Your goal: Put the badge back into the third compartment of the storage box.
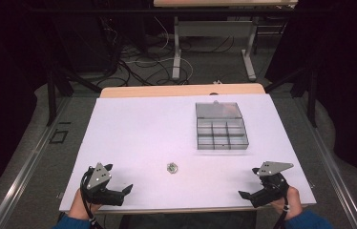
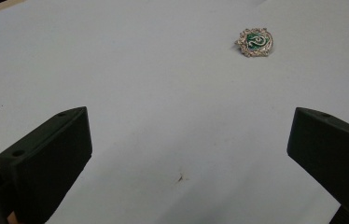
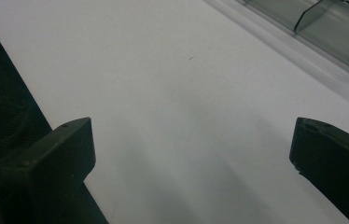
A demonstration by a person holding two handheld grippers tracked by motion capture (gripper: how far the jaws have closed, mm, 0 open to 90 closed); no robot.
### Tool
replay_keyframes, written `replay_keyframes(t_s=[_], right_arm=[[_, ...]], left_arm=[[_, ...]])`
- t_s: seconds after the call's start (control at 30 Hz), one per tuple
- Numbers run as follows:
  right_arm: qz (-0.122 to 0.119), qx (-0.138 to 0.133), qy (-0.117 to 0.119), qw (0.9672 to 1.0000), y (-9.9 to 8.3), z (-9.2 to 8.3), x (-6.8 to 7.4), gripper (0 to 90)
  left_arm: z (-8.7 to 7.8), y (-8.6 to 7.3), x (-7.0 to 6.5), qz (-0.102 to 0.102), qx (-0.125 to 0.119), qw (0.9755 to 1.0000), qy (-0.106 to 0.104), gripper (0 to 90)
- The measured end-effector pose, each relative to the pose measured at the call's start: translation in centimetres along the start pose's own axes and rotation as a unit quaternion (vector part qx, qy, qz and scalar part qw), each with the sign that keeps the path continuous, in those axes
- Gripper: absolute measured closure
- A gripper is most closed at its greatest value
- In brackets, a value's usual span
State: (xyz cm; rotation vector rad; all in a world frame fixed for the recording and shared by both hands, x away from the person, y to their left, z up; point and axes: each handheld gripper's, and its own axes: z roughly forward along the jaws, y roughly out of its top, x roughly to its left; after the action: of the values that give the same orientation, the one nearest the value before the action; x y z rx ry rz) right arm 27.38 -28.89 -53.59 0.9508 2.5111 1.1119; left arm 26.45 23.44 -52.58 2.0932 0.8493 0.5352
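Both grippers rest at the near edge of the white table (image 1: 133, 124), and I hold nothing. My left gripper (image 1: 128, 189) has its jaws wide apart — the small green and silver crest-shaped badge (image 2: 255, 42) lies ahead of it, near the table's middle. My right gripper (image 1: 242, 194) is also spread wide, with the clear plastic compartment box (image 1: 220, 126) farther back.

White table (image 1: 133, 129) with a wooden strip along its far edge. Beyond it, grey floor (image 1: 205, 67) strewn with tangled cables (image 1: 141, 64), plus the white legs of a second table (image 1: 176, 47). Dark curtains (image 1: 5, 71) at both sides.
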Motion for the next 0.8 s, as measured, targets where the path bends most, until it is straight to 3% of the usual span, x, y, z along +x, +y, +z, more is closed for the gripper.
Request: replay_keyframes(t_s=[0.33,0.8], right_arm=[[-0.001,-0.003,0.004,1.0,0.1,0.2,0.5,0.0],[-0.026,0.002,0.016,0.9995,1.6,1.2,1.8,0.0]], left_arm=[[0.1,0.0,0.0,0.004,0.005,1.0,-0.002,0.3],[0.2,0.0,-0.3,0.01,0.008,0.9999,-0.002,0.3]])
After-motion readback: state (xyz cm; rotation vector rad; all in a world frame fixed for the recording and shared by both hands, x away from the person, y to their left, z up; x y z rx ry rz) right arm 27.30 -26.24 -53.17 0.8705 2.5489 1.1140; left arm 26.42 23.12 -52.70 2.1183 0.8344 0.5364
